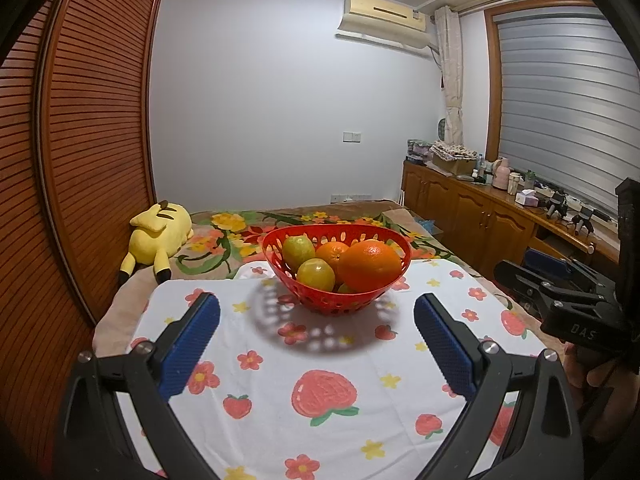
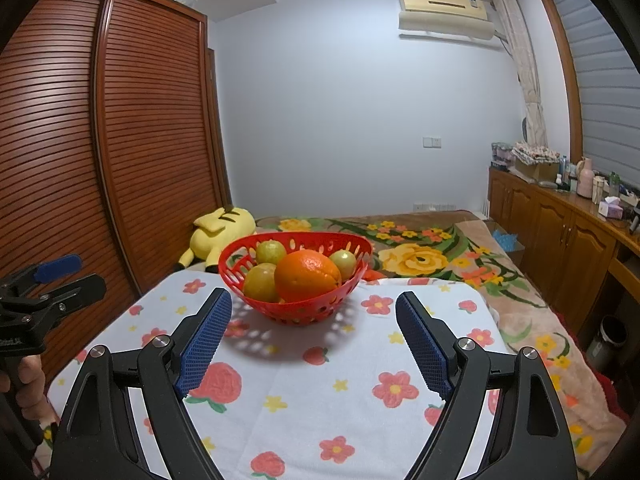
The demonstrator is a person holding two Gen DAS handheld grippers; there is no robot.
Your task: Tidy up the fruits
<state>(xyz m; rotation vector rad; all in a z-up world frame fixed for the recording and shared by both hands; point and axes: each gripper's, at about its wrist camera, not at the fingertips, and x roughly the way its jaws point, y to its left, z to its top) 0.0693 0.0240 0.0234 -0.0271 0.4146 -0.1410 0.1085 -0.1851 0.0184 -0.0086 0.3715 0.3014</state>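
Blue-padded fingers (image 1: 194, 344) of the left gripper (image 1: 316, 340) frame the shot, spread wide and holding nothing, and the right gripper (image 2: 314, 338) gapes just as wide and just as empty. Dead ahead of both sits the red basket (image 1: 320, 304) on the strawberry-print cloth (image 1: 280, 392), piled with a big orange (image 1: 371, 266), a smaller orange (image 1: 334, 252) and several yellow-green citrus fruits (image 1: 315, 274). From the right wrist view the big orange faces front, so I'd judge the right hand better placed for it. Only legible writing: "DAS" on the right gripper's body, seen from the left.
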